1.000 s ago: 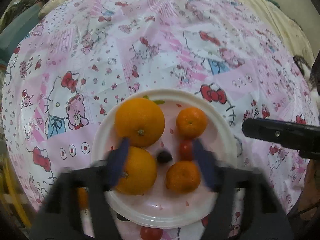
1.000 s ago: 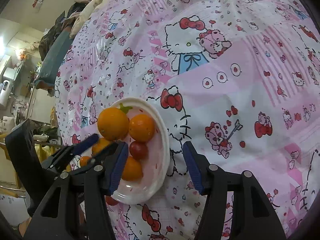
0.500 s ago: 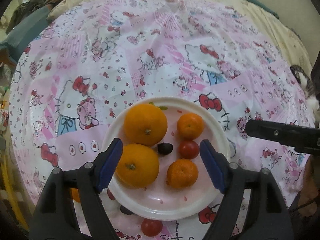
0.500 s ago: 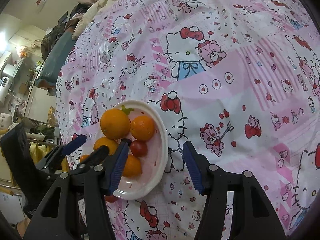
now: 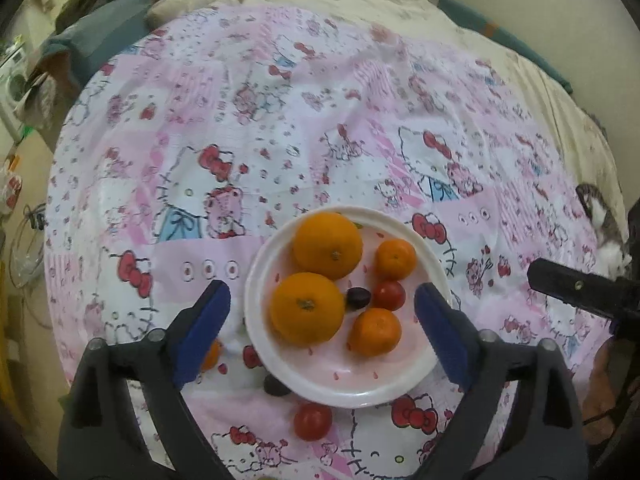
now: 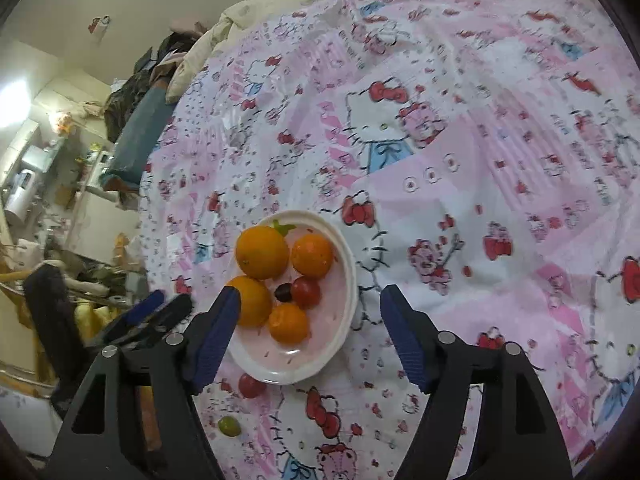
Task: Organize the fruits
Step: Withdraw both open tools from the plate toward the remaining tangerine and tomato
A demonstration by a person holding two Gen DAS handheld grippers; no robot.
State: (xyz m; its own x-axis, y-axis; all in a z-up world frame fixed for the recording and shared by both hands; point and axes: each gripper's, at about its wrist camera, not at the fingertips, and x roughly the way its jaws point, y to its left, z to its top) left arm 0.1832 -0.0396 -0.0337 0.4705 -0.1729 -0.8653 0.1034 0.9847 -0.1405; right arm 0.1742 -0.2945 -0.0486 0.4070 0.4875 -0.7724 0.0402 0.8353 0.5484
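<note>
A white plate [image 5: 430, 264] sits on the pink patterned cloth [image 5: 280, 120] and already carries most of the fruit: two large oranges [image 5: 327, 245], two small mandarins [image 5: 396, 259], a cherry tomato [image 5: 389, 295] and a dark grape [image 5: 357, 297]. Judging by what still lies loose on the cloth, the job is well along but not finished: a second tomato [image 5: 313, 421] rests just beside the plate's near rim, a dark grape-like fruit [image 5: 275, 385] touches or nearly touches that rim, a small orange fruit [image 5: 211, 355] is half hidden behind one blue finger, and the right wrist view shows a green grape [image 6: 229, 426] a little farther out. The left gripper [image 5: 322, 332] hangs above the plate with its jaws spread wide, straddling the plate's width and holding nothing; the right gripper [image 6: 310, 332] is likewise parted and empty, its fingers framing the plate's near half. Both sets of jaws have just been opening, with no fruit between the pads. Compared with a second ago, each camera sees the plate smaller and more of the cloth around it, so both tools seem to have lifted away; the fruit on the plate lies as it did. The small orange fruit may be another mandarin, though too little of it shows to be sure.
</note>
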